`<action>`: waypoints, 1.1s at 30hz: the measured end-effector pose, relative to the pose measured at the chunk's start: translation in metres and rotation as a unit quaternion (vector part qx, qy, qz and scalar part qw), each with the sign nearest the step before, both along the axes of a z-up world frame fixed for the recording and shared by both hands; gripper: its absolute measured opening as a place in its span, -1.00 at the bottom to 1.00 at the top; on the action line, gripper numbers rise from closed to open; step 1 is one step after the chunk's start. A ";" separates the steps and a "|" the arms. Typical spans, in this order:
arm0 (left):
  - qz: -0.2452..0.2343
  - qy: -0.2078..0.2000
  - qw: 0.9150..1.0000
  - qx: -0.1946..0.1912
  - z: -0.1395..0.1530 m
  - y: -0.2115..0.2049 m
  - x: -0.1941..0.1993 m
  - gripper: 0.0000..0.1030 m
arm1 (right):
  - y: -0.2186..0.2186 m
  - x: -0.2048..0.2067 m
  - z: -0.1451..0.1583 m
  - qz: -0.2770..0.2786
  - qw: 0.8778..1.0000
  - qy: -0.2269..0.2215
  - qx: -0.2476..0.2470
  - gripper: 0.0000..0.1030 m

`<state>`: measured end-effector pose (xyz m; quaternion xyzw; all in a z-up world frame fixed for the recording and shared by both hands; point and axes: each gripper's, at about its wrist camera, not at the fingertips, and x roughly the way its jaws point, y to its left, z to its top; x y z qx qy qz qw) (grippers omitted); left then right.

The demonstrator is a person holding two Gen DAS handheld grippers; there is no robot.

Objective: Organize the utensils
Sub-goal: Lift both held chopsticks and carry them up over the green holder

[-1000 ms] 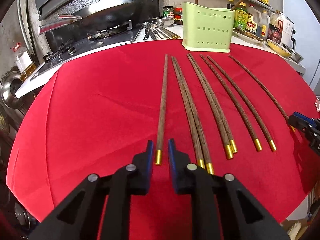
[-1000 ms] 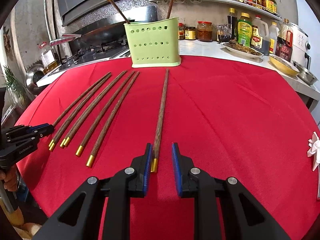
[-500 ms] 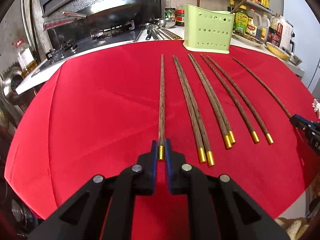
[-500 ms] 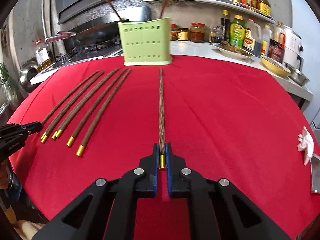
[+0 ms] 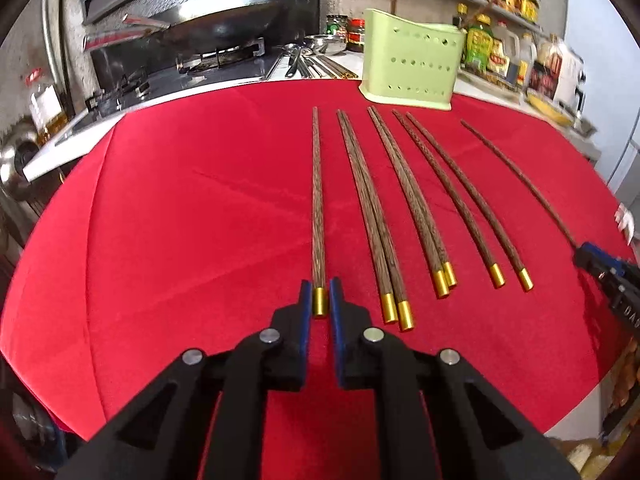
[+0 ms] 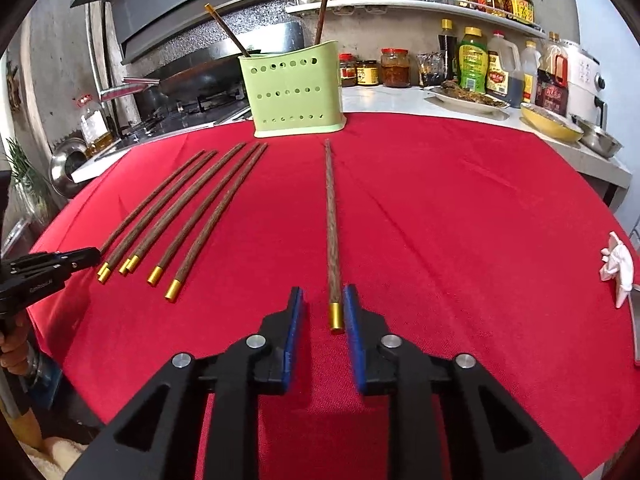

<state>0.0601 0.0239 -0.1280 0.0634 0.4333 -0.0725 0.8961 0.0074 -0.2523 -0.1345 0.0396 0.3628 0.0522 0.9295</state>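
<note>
1. Your left hand-held gripper [image 5: 319,300] is clamped on the gold cap of the leftmost chopstick [image 5: 318,200]. The pads press both sides of the cap, and the stick runs straight ahead of the fingers towards the green utensil holder [image 5: 412,68].
2. Your right hand-held gripper [image 6: 323,308] has just opened. The lone chopstick [image 6: 332,232] lies on the red cloth [image 6: 460,240] between its jaws; the right pad [image 6: 351,312] sits just beside the gold cap, the left pad stands clear of it, so nothing is gripped there.
3. Both sticks lie with the long axis pointing away from you at the holder, gold ends nearest the fingers.
4. The holder stands at the far edge of the cloth, well apart from both hands. The right one looks the closer to lined up with it.
5. The lift probably turns on the left grip: it holds only the very end, so the stick may droop or pivot.
6. Six more chopsticks lie in pairs between your hands.
</note>
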 end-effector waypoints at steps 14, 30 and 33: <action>0.003 -0.029 1.000 -0.002 0.005 0.002 -0.004 -0.86 | -0.001 -0.004 0.003 -0.006 1.000 -0.020 -0.017 -0.86; -0.005 -0.166 0.984 -0.062 0.109 0.017 -0.030 -0.86 | -0.006 -0.021 0.103 0.000 0.990 -0.138 -0.004 -0.86; -0.012 -0.191 0.979 -0.068 0.130 0.017 -0.033 -0.86 | -0.007 -0.020 0.126 0.003 0.986 -0.165 -0.005 -0.86</action>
